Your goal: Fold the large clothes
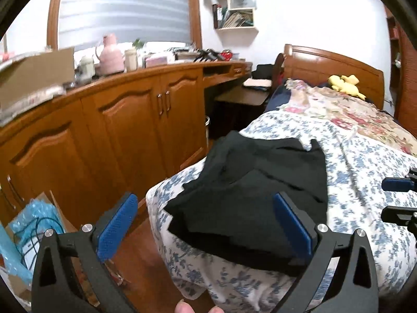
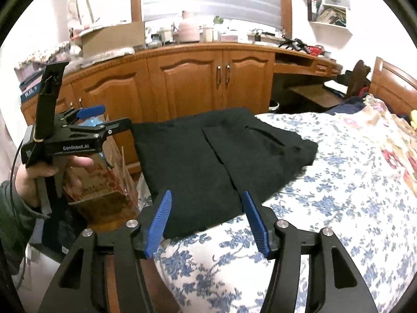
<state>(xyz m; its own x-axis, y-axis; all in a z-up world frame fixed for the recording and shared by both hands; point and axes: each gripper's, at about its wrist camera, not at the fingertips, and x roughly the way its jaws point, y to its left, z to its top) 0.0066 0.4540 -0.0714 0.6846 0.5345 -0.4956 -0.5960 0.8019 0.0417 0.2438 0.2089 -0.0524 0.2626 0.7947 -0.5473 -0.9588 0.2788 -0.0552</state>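
Right now a folded black fabric garment (image 2: 221, 161) lies on the near corner of a bed covered with a white sheet printed with blue flowers (image 2: 338, 182). In the right wrist view the garment shows a flat folded panel with a slit pocket on top, and its left edge reaches the side of the bed next to the wooden cabinets (image 2: 198, 83).

The left gripper (image 1: 206, 224), black with blue ribbed pads, hovers over the near edge of the garment with its jaws spread wide and nothing between them. Seen from the right wrist camera, the same left gripper (image 2: 109, 120) sits off the left side of the bed, apart from the cloth, gripped by a hand (image 2: 39, 172) in a dark green sleeve.

The right gripper (image 2: 208, 224) hangs just above the garment's near edge, its jaws also well apart and holding nothing; its tips (image 1: 398, 198) show at the right edge of the left wrist view, over the bare sheet.

Farther up the bed lie a red-flowered quilt (image 1: 351, 114) and a yellow soft toy (image 1: 344, 83) near the wooden headboard (image 1: 333, 60).
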